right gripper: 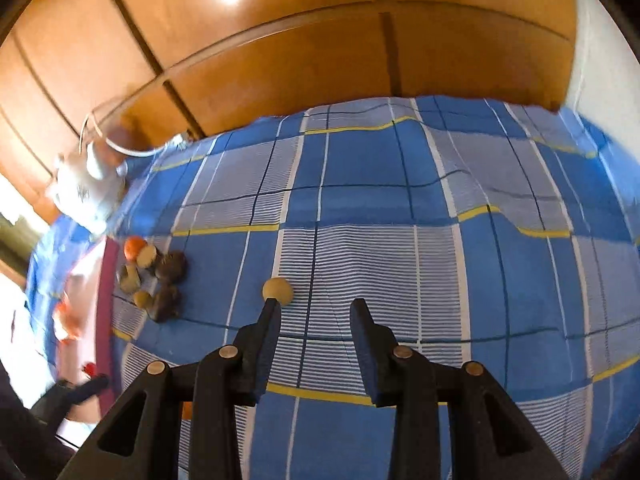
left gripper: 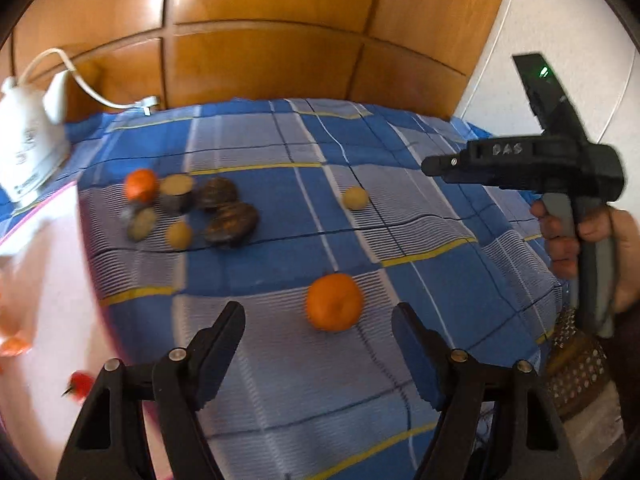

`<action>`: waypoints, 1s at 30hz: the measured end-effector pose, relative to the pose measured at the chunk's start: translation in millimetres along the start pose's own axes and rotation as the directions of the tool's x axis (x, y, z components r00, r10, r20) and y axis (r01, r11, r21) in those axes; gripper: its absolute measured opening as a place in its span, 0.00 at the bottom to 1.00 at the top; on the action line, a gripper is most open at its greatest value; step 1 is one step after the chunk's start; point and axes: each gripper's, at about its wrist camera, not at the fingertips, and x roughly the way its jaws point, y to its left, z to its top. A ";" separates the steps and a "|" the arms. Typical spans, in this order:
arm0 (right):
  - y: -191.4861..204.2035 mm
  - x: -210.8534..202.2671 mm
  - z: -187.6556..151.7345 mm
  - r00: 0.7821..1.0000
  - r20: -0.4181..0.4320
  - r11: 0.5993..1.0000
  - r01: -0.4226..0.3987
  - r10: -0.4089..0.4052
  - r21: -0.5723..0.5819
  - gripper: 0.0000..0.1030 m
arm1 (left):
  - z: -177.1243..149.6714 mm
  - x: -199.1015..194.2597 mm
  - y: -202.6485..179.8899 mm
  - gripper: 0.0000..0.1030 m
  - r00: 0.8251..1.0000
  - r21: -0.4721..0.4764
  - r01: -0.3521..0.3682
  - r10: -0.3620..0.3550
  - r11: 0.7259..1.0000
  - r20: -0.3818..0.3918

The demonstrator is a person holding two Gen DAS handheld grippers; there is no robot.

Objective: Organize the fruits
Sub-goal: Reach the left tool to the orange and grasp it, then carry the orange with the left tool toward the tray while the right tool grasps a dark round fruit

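Observation:
An orange mandarin [left gripper: 334,301] lies on the blue checked cloth [left gripper: 420,280], just ahead of my open, empty left gripper [left gripper: 318,320]. A small yellow fruit [left gripper: 355,198] lies alone farther back; in the right wrist view it [right gripper: 277,290] sits just past the left fingertip of my open, empty right gripper [right gripper: 316,312]. A cluster at the left holds another mandarin [left gripper: 141,185], dark brown fruits [left gripper: 231,223] and small yellow ones [left gripper: 178,234]; it also shows in the right wrist view [right gripper: 160,280]. The right gripper's body [left gripper: 520,160] shows at the right of the left wrist view.
A white iron [left gripper: 28,148] with its cord stands at the far left of the cloth [right gripper: 400,200]. A white mat with a pink edge [left gripper: 48,280] lies at the left, with small red and orange items on it. Wooden panels [left gripper: 260,40] rise behind. A patterned basket-like object [left gripper: 580,364] is at the right edge.

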 end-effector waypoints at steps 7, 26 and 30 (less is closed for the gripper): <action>0.6 5.2 -0.4 0.999 -0.030 0.999 -0.026 0.026 0.019 0.35 | 8.3 40.9 -1.3 0.60 0.998 -0.035 -0.008 0.006 0.999 -0.067; 11.5 22.8 -5.4 0.992 -0.102 0.993 0.068 -0.078 -0.098 0.35 | -14.6 50.1 9.0 0.39 0.998 -0.074 -0.052 0.050 0.996 -0.036; 25.2 41.4 -16.9 0.976 -0.183 0.977 0.079 -0.116 -0.200 0.35 | -32.1 37.6 13.8 0.39 0.997 -0.065 -0.082 0.081 0.995 -0.014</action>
